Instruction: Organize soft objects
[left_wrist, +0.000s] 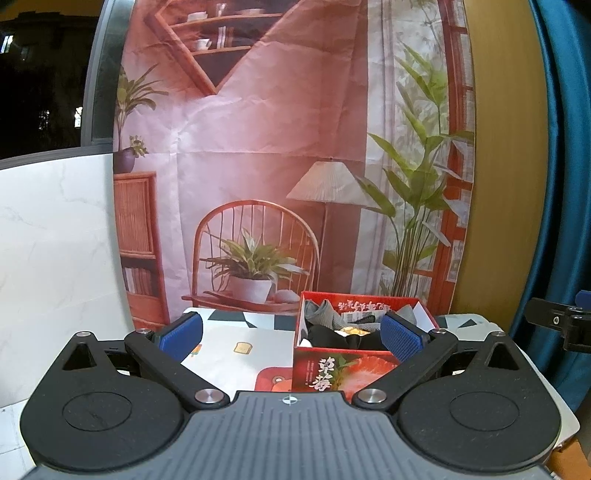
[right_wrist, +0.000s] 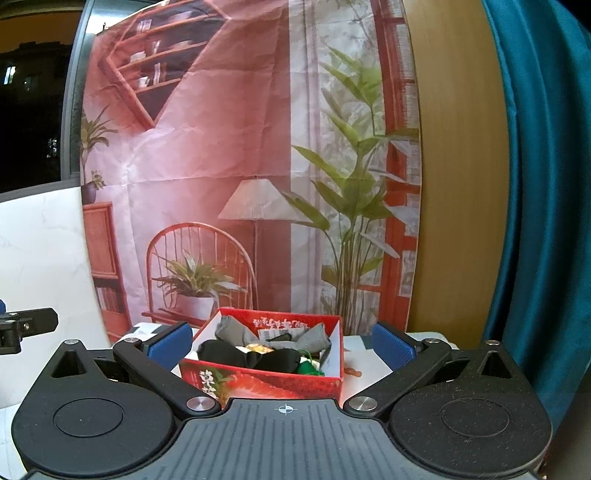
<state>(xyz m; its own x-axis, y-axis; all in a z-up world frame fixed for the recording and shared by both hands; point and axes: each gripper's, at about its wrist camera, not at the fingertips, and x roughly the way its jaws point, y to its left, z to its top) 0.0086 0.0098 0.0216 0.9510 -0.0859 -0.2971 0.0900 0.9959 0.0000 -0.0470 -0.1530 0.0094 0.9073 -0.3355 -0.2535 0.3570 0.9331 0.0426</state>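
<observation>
both grippers are spread wide and carrying nothing. the left gripper (left_wrist: 291, 334) sits near the front of the table, its blue pads (left_wrist: 183, 334) well apart, and the red strawberry box (left_wrist: 341, 371) shows up between them, closer to the right pad. from the right wrist view the right gripper (right_wrist: 282, 343) frames the same red strawberry box (right_wrist: 266, 380) more centrally, with a blue pad on each side of it and neither one touching it.

the soft stuff is all piled inside the box: grey cloth (right_wrist: 236, 330) along the far side, black fabric (right_wrist: 258, 356) in the middle, something yellowish (right_wrist: 256, 348) poking out between them, and a green piece (right_wrist: 308, 368) at the near right corner. can't tell exactly what each item is, too small and bunched up.

the box stands on a table covered by a patterned tablecloth (left_wrist: 236, 343) with little cartoon prints. behind it hangs a printed backdrop (left_wrist: 258, 166) showing a chair, lamp and plants. teal curtain (right_wrist: 546, 221) on the far right, white marble-looking wall (left_wrist: 51, 240) on the left. a bit of the other gripper peeks in at the edge of each view.
</observation>
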